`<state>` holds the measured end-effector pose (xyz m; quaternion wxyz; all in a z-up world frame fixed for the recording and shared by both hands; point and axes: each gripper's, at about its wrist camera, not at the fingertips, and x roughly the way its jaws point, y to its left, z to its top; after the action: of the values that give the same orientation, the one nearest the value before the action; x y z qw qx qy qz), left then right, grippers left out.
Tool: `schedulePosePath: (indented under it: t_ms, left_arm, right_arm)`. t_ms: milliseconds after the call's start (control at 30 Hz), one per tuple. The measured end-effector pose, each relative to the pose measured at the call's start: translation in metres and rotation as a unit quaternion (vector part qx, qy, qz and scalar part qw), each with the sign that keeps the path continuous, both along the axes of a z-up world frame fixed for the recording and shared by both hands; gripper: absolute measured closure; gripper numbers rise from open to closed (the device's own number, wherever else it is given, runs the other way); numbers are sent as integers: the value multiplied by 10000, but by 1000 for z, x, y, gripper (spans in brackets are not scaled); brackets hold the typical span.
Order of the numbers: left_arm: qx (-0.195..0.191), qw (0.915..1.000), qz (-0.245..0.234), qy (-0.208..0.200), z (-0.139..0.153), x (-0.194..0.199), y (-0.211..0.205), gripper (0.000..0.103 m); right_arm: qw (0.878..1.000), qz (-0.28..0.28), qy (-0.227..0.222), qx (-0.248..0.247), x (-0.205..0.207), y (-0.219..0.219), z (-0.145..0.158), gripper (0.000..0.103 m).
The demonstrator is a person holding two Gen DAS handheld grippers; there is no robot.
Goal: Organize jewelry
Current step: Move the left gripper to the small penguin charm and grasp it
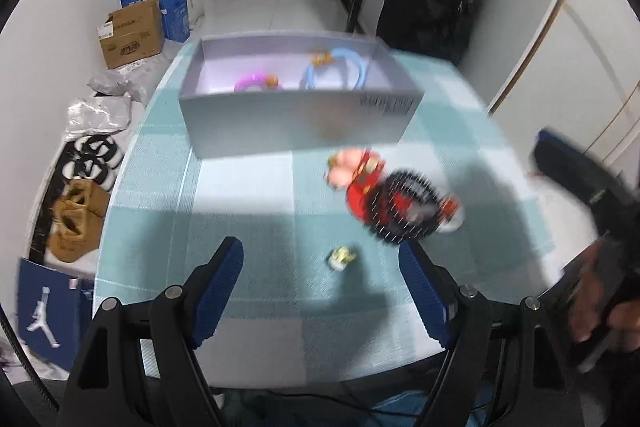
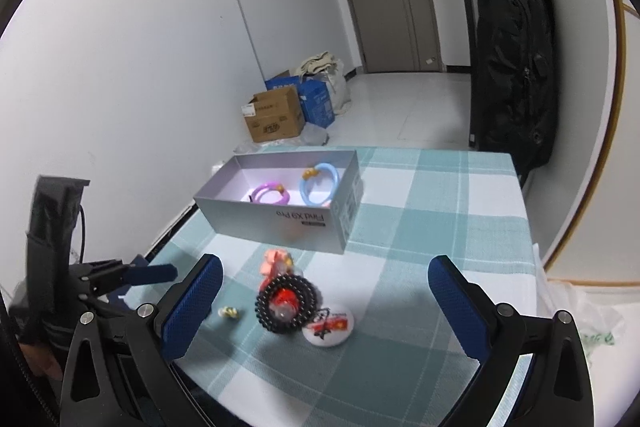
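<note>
— Checked tablecloth (image 1: 248, 187) fills our left view; what do we see?
— Our left gripper (image 1: 320, 291) gapes wide, empty, low in frame; black bead bracelet (image 1: 404, 207) lies right of centre, grey box (image 1: 296, 123) above.
— And the right view?
— Our right gripper (image 2: 324, 307) spreads wide; bracelet (image 2: 285, 305) between its fingers, box (image 2: 280, 215) above centre holding blue ring (image 2: 319, 185).

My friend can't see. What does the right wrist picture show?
The open right gripper hovers above a black bead bracelet, a round badge and a small charm on a checked tablecloth. Behind, a grey box holds a purple ring and a blue ring.
</note>
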<state>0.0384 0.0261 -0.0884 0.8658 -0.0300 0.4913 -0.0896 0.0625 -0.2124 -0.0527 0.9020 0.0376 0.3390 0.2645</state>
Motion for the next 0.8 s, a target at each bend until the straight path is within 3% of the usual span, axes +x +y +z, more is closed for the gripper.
schedulePosePath:
  t_ms: [133,300,433,467,567,633,700,800]
  left_arm:
    - [-70,9993,-50,351,-12,4,1,27]
    - [197,9989,-223,365,-17,5,-7,28]
    - [537,9972,-437,282,-19,2,-18,51]
    - [581,9969,-471,262,-21,0,-18,51]
    - [537,9967,-577,209,-18,-2,-19,70]
    - [498,9965,-641,213,-18,-2,-19,89]
    - [457,9962,-702,240,-17,-2,-20,95]
    - [418,9963,-702,266,-18,1,-21,95]
  right_arm:
    - [9998,-79,169,-82,-3,-4,-4,0]
    - [9992,-35,262,-297,-4,-3,-9,0]
    - [9966,-45,730,-371,2,-5,-22,0]
    - [9958,-49,803,-426,3,-5,-25,0]
    - [9942,-23,950,-508,4,-4,-32,0]
    - [9933,19,977,-610,3,-2,-35,0]
    - [9927,0,953,-742,2,0,-36,1]
    - [9914,140,989,-841,0,5,-40,2]
